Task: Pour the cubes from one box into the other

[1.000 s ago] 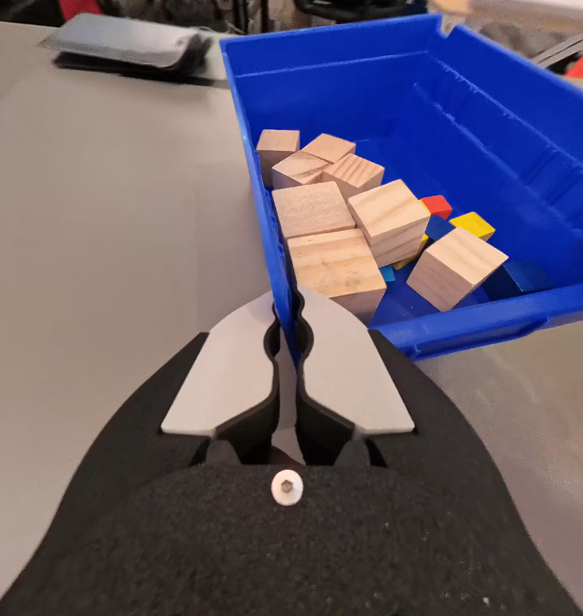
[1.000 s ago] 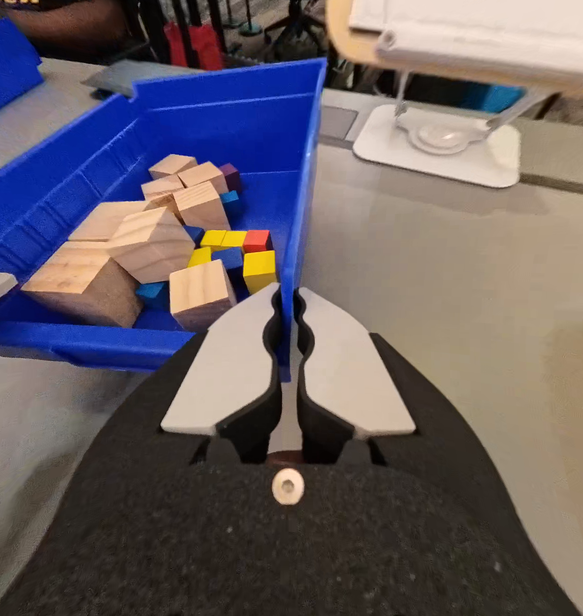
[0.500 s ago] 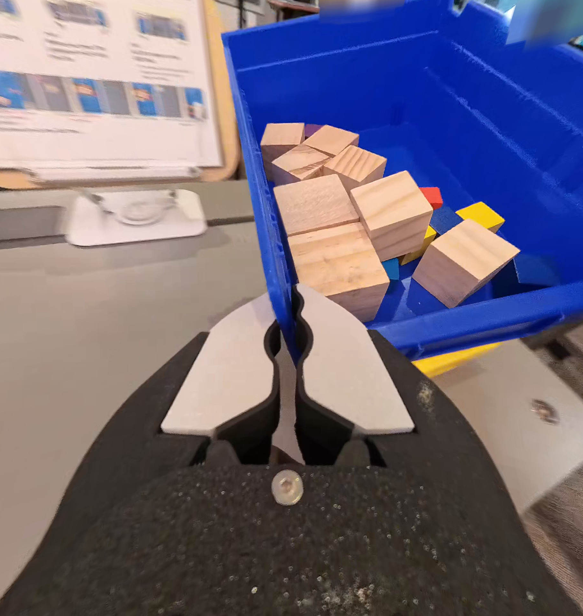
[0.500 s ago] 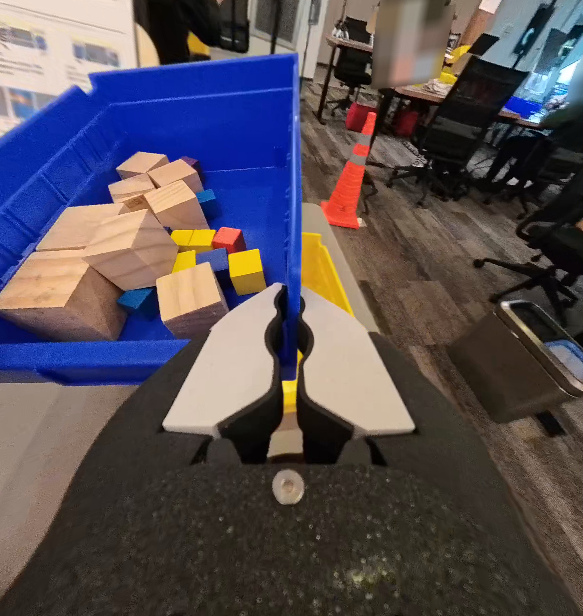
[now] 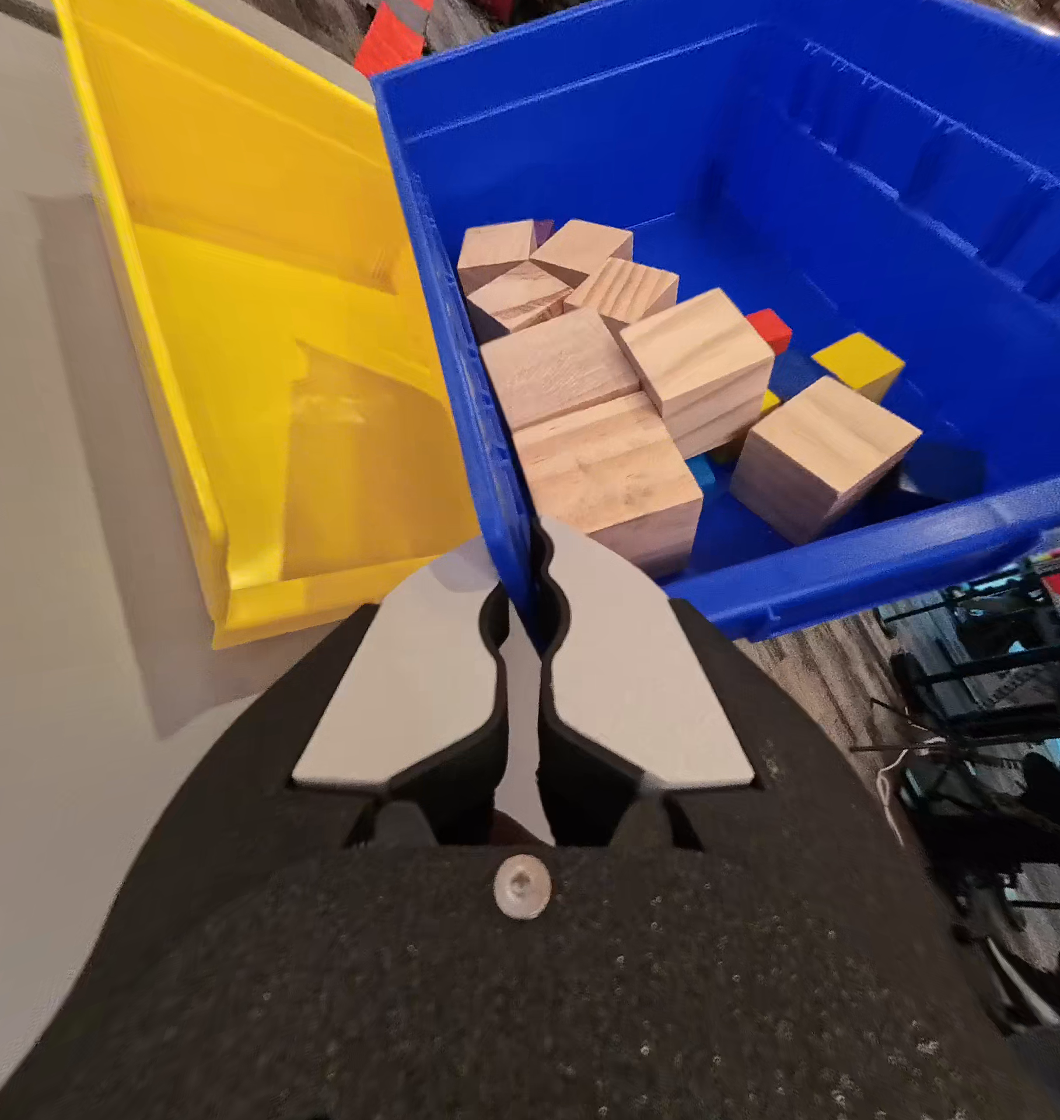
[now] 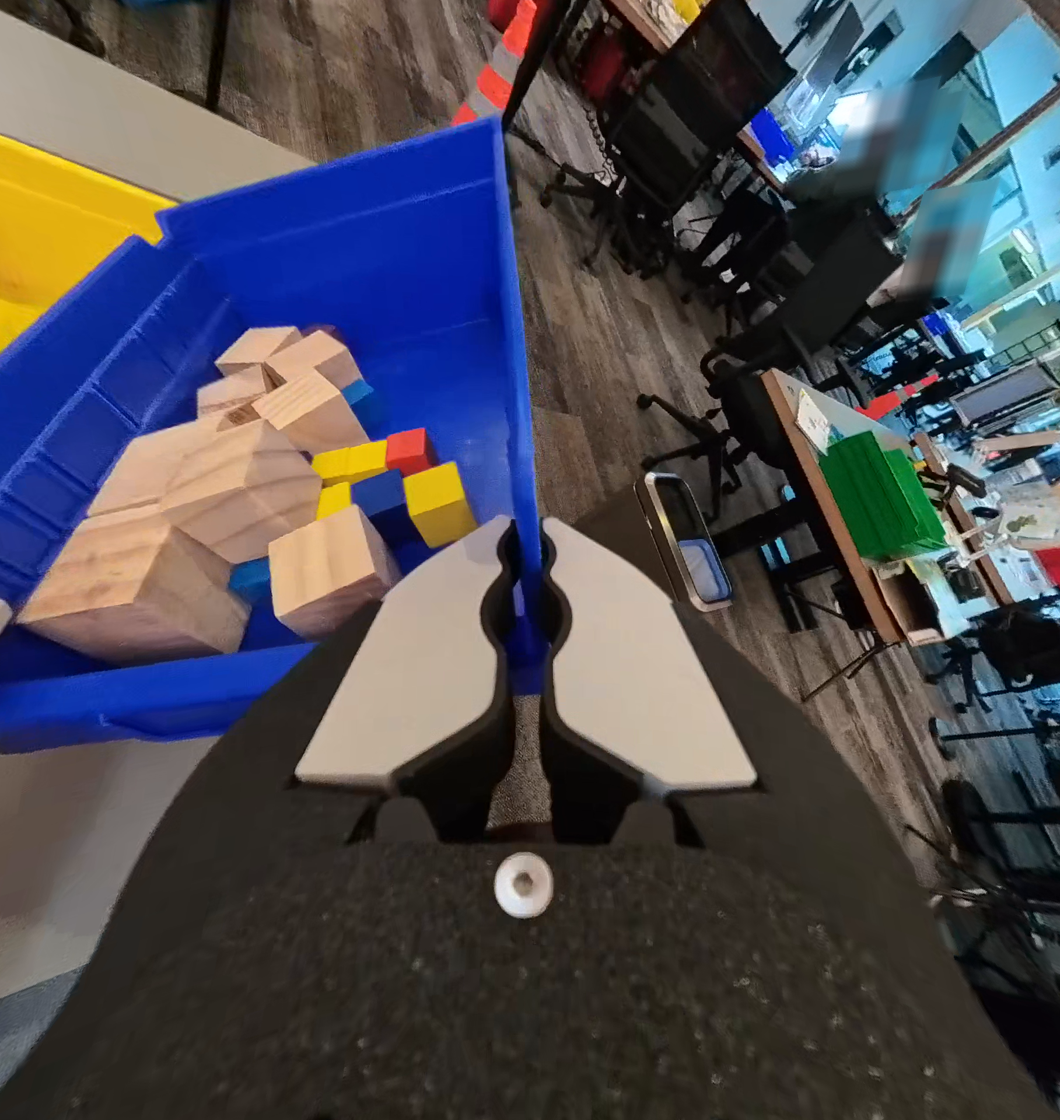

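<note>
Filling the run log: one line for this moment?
left claw: shut on blue box | right claw: shut on blue box | cubes: inside | yellow box: beside

Both cams sit right behind their own jaws, looking forward along the fingers, super close. The left wrist view rides the left gripper [image 5: 518, 560], facing down across the blue box [image 5: 727, 182], with the yellow box [image 5: 260, 339] just left of the jaws. The right wrist view rides the right gripper [image 6: 526, 533], box left of its jaws, office floor off to the right. Shared: the blue box's inside and the cubes [image 6: 212, 485], seen from opposite walls.
</note>
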### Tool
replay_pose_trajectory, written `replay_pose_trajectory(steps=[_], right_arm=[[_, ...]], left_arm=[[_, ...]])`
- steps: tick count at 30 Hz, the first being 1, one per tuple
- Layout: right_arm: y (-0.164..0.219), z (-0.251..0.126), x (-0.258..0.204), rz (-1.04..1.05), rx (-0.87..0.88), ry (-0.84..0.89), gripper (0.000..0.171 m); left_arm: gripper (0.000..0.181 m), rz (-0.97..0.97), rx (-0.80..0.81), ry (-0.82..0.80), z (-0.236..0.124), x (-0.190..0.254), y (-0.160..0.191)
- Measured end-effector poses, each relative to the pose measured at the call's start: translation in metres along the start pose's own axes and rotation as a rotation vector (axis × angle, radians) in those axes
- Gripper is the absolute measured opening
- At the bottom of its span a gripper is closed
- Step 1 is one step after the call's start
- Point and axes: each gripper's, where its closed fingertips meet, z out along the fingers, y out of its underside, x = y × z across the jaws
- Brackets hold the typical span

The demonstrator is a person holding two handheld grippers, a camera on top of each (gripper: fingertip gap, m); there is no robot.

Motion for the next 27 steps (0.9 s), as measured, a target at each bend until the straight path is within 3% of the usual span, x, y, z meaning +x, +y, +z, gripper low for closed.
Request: replay_pose_trajectory(steps=[13, 27], right_arm=[[-0.07, 0.036, -0.047, -0.272, 0.1, -0.02, 0.003], [-0.107, 0.042, -0.104, -0.697, 0.188, 0.124, 0.006]], left_arm=[[0.004, -0.274, 0.108, -0.019, 0.028, -0.035, -0.014], [0.004, -0.693, 0.143, 0.178, 0.067, -0.022, 0.022]])
